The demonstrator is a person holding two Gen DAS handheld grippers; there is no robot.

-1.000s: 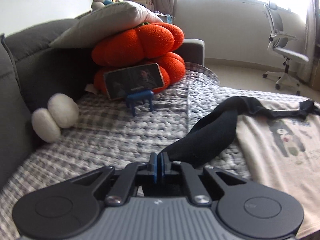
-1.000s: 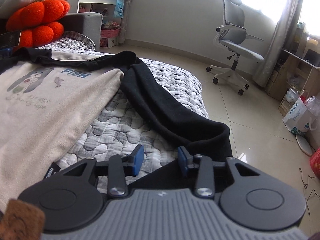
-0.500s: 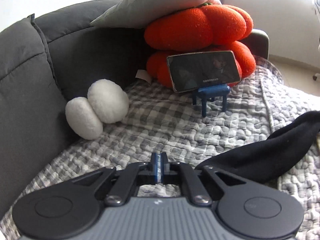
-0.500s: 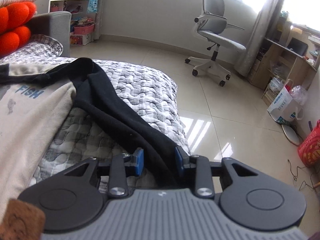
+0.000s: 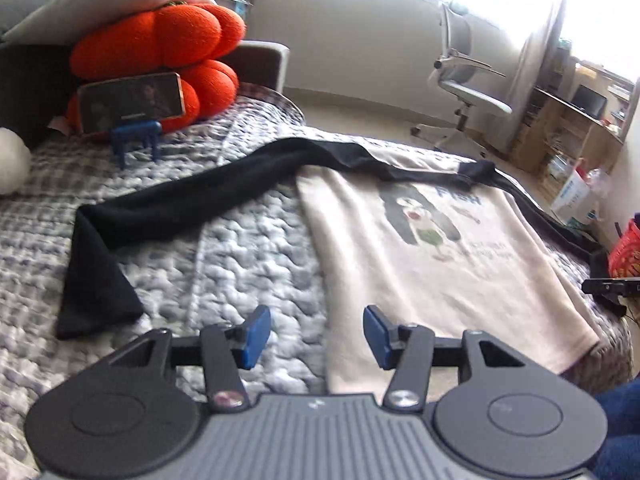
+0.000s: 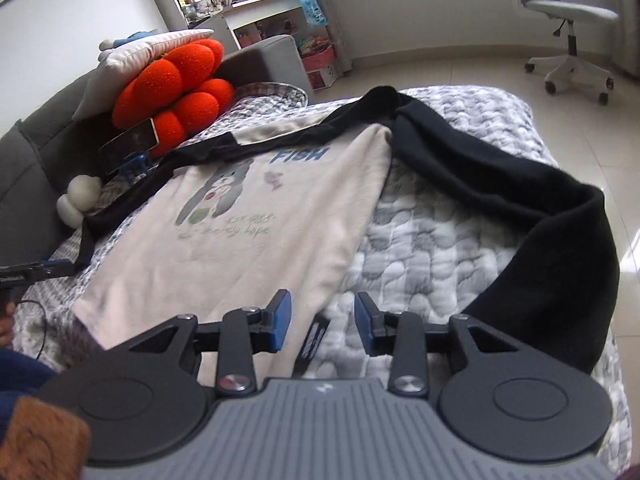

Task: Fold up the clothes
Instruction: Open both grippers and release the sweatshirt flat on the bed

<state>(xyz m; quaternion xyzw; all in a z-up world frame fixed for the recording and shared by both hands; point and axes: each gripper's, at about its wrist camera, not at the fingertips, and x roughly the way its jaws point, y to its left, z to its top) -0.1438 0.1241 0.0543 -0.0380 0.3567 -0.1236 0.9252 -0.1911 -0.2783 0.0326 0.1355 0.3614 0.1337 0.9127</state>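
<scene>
The cream sweatshirt (image 6: 256, 236) with black sleeves lies flat, print side up, on the grey quilted cover (image 6: 424, 248). The print shows a cartoon figure and the word "FISH". The left black sleeve (image 5: 168, 208) extends across the cover away from the body panel and bends back at its cuff end. The right black sleeve (image 6: 520, 208) runs out from the shoulder and curves down along the cover's outer edge.

The left gripper (image 5: 316, 334) is released, its blue pads spread wide with nothing between them. It hovers above the hem area, at the boundary between cover and cream fabric. The right gripper (image 6: 323, 322) is likewise released and grasps nothing. It sits over the opposite hem corner, just beside a small black label (image 6: 314, 340) at the fabric edge.

At the far end of the cover, a smartphone (image 5: 130, 102) rests on a blue stand (image 5: 136, 140) against an orange pumpkin-shaped cushion (image 5: 160, 48). A white plush item (image 6: 78, 200) lies near the grey sofa backrest (image 6: 24, 168). An office chair (image 5: 464, 92) stands on the tiled floor (image 6: 460, 76).
</scene>
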